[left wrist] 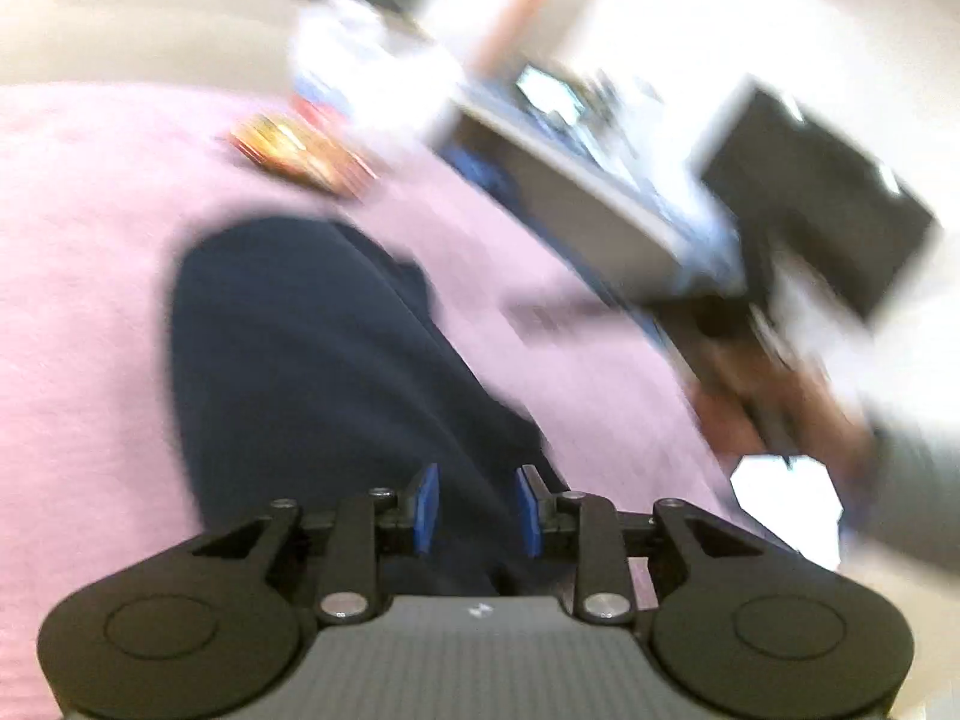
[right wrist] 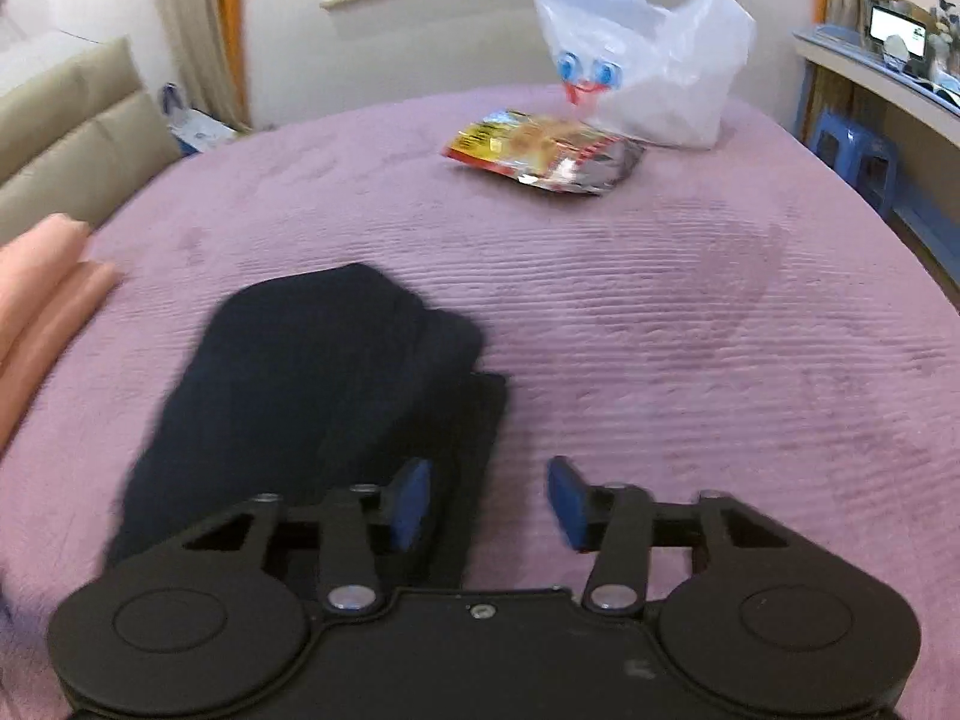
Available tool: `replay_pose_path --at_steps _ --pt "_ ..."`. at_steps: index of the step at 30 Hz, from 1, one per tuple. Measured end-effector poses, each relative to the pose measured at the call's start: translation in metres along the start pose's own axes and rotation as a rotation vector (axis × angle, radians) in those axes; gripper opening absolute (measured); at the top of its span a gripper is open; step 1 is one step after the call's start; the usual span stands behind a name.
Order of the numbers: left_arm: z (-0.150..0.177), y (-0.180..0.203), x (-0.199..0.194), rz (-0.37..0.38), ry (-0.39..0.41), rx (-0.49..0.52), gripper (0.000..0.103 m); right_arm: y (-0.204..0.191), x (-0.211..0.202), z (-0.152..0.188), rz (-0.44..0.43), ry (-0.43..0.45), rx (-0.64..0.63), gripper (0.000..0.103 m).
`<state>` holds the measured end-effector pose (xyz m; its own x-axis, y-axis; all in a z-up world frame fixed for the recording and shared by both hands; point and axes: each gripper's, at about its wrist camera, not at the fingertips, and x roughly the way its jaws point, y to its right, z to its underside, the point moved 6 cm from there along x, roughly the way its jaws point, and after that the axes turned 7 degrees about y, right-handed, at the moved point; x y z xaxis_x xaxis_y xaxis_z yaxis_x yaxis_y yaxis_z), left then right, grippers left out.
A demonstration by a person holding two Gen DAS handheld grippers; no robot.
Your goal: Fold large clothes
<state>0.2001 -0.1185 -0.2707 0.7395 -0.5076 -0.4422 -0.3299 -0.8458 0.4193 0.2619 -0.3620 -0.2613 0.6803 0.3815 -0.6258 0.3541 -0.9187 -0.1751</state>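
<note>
A dark navy garment [right wrist: 324, 372] lies folded in a compact pile on the purple bedspread [right wrist: 690, 324]. It also shows in the left wrist view [left wrist: 312, 360], which is blurred by motion. My left gripper [left wrist: 477, 510] hovers over the garment's near end with its blue pads apart and nothing between them. My right gripper [right wrist: 489, 501] is open and empty above the garment's right edge, its left pad over the cloth and its right pad over the bedspread.
A snack packet [right wrist: 540, 150] and a white plastic bag [right wrist: 648, 54] lie at the far side of the bed. Folded peach cloth [right wrist: 42, 294] sits at the left edge by the headboard. A shelf and blue stool [right wrist: 858, 156] stand at the right.
</note>
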Motion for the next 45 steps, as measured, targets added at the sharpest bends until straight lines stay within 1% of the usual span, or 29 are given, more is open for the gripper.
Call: replay_pose_path --at_steps 1,3,4,5,6,7,8,11,14,16,17,19,21,23,25,26,28,30,32,33,34,35,36,37,38,39,40,42,45 --pt "-0.007 -0.012 0.004 -0.039 0.028 -0.018 0.027 -0.011 -0.006 0.006 -0.011 0.003 -0.006 0.025" --pt "-0.008 -0.030 0.023 -0.066 0.017 -0.043 0.020 -0.039 -0.007 0.019 -0.032 0.016 -0.036 0.012" --pt "-0.002 -0.031 0.034 -0.044 0.002 -0.054 0.016 -0.053 -0.003 0.026 -0.048 0.017 -0.061 0.011" --pt "0.007 -0.033 0.046 -0.016 -0.030 -0.065 0.016 -0.062 0.002 0.032 -0.048 0.005 -0.083 0.009" --pt "0.017 -0.034 0.053 -0.006 -0.055 -0.050 0.016 -0.069 0.015 0.045 -0.033 -0.034 -0.110 0.009" --pt "0.031 -0.034 0.056 0.007 -0.085 -0.027 0.012 -0.068 0.024 0.059 -0.010 -0.082 -0.121 0.002" --pt "0.047 -0.034 0.060 0.013 -0.134 -0.007 0.005 -0.061 0.031 0.074 0.023 -0.124 -0.126 0.000" --pt "0.077 -0.034 0.037 0.008 -0.182 0.003 0.003 -0.039 0.018 0.103 0.047 -0.153 -0.107 0.000" --pt "0.077 -0.041 0.023 0.012 -0.176 -0.051 0.003 -0.029 -0.001 0.105 0.108 -0.189 -0.112 0.000" --pt "0.073 -0.046 0.014 0.006 -0.176 -0.053 0.003 -0.017 -0.007 0.094 0.115 -0.188 -0.082 0.003" --pt "0.069 -0.043 0.012 0.010 -0.182 -0.047 0.003 -0.012 -0.011 0.083 0.094 -0.157 -0.070 0.003" --pt "0.055 -0.030 0.003 0.024 -0.164 -0.007 0.005 -0.014 -0.016 0.045 0.038 -0.045 -0.088 0.004" --pt "0.033 -0.022 -0.004 0.024 -0.109 0.034 0.007 -0.025 -0.009 0.006 -0.029 0.050 -0.131 0.006" --pt "0.014 -0.020 -0.003 -0.010 -0.045 0.046 0.008 -0.043 0.007 -0.028 -0.113 0.113 -0.188 0.006" --pt "0.005 -0.035 0.011 -0.070 -0.015 0.019 0.008 -0.069 0.030 -0.055 -0.201 0.163 -0.246 0.006" --pt "0.007 -0.041 0.022 -0.079 -0.036 -0.007 0.008 -0.080 0.042 -0.063 -0.236 0.162 -0.260 0.006" --pt "0.020 -0.050 0.036 -0.046 -0.075 -0.040 0.011 -0.105 0.072 -0.070 -0.316 0.124 -0.280 0.006" --pt "0.026 -0.055 0.041 -0.020 -0.079 -0.073 0.011 -0.119 0.101 -0.065 -0.331 0.083 -0.303 0.006" --pt "0.024 -0.061 0.038 -0.019 -0.061 -0.113 0.011 -0.117 0.142 -0.044 -0.251 0.034 -0.360 0.005" --pt "0.025 -0.062 0.034 -0.024 -0.060 -0.117 0.011 -0.111 0.159 -0.037 -0.183 0.023 -0.399 0.005" --pt "0.026 -0.063 0.032 -0.014 -0.063 -0.119 0.010 -0.099 0.168 -0.031 -0.108 0.040 -0.425 0.016" --pt "0.028 -0.063 0.030 0.000 -0.075 -0.124 0.010 -0.085 0.171 -0.032 -0.077 0.062 -0.394 0.019" --pt "0.031 -0.060 0.029 0.003 -0.082 -0.118 0.009 -0.068 0.173 -0.035 -0.009 0.055 -0.344 0.020" --pt "0.035 -0.059 0.027 0.010 -0.089 -0.105 0.009 -0.048 0.173 -0.038 0.045 0.046 -0.289 0.016" --pt "0.038 -0.058 0.024 0.015 -0.098 -0.094 0.009 -0.034 0.174 -0.038 0.087 0.035 -0.266 0.006" --pt "0.039 -0.056 0.020 0.022 -0.105 -0.097 0.009 -0.021 0.172 -0.037 0.091 0.005 -0.241 0.000" --pt "0.039 -0.057 0.015 0.030 -0.111 -0.115 0.009 -0.015 0.168 -0.038 0.074 -0.014 -0.214 0.000" --pt "0.038 -0.056 0.007 0.040 -0.118 -0.118 0.013 -0.016 0.147 -0.047 0.100 -0.005 -0.211 0.001" --pt "0.029 -0.045 0.001 0.035 -0.102 -0.062 0.021 -0.040 0.098 -0.060 0.005 0.077 -0.172 0.012"
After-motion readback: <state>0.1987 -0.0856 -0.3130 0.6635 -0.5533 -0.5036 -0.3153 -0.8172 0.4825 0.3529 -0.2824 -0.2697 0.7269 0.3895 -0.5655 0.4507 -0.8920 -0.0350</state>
